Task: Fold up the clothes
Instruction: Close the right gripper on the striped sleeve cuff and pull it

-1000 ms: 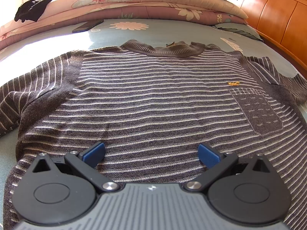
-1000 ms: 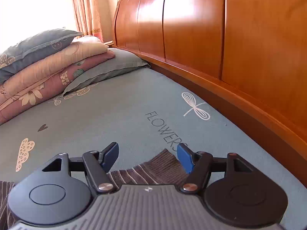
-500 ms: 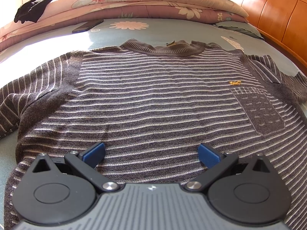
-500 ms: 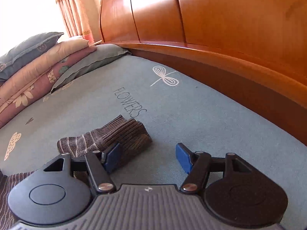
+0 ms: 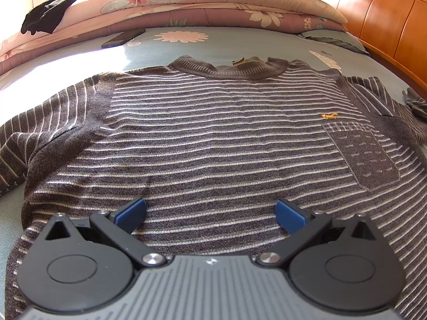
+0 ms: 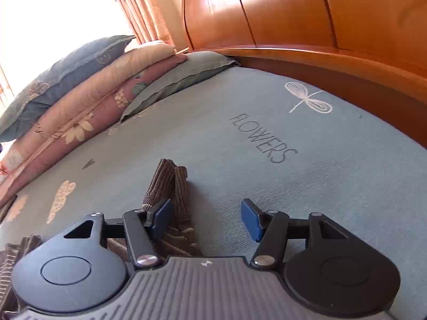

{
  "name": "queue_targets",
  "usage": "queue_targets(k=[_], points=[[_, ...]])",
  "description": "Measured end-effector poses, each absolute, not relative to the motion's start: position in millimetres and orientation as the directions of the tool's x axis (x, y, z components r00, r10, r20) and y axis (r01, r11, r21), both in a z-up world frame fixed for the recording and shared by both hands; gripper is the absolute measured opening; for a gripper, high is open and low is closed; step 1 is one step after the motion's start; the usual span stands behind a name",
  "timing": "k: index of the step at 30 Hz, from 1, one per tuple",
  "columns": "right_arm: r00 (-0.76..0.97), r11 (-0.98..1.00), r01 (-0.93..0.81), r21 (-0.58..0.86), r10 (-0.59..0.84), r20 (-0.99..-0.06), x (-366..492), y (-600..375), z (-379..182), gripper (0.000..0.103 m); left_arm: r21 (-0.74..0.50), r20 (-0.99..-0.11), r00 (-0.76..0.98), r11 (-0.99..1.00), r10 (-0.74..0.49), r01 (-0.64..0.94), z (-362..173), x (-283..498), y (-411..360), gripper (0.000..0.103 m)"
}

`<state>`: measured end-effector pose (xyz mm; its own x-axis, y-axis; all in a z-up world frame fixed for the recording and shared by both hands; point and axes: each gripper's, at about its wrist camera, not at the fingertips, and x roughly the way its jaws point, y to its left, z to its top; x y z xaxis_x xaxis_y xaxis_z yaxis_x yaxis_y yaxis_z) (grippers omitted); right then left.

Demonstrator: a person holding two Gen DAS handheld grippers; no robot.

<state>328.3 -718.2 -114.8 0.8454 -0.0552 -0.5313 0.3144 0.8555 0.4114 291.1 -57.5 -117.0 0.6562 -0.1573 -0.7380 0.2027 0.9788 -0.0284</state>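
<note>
My grey-brown striped knit sweater (image 5: 213,138) lies flat on the blue bedsheet (image 6: 293,173); soft, floppy. My left gripper (image 5: 210,212) gapes empty; my right gripper (image 6: 205,217) is closing around its ribbed cuff (image 6: 170,184), the best hold.

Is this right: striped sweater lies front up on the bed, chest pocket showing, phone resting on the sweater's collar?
Not the phone. In the left wrist view the phone lies on the bed sheet beyond the collar, apart from the sweater. Front up with chest pocket showing holds.
</note>
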Motion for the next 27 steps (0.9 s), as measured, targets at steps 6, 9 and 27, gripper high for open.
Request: queue_targets(k=[6, 9, 27], points=[[0.858, 0.873, 0.185, 0.451, 0.080, -0.507, 336, -699, -115, 0.052, -0.030, -0.734, 0.660, 0.978, -0.162, 0.206, -117, 291, -57, 0.102], [0.849, 0.858, 0.144, 0.493, 0.149, -0.507, 339, -696, -118, 0.052, -0.031, -0.732, 0.662, 0.978, -0.162, 0.206, -117, 291, -57, 0.102], [0.798, 0.808, 0.463, 0.364, -0.201, -0.569, 257, -695, -57, 0.009, -0.043, -0.723, 0.668, 0.977, -0.176, 0.210, -118, 288, -55, 0.102]])
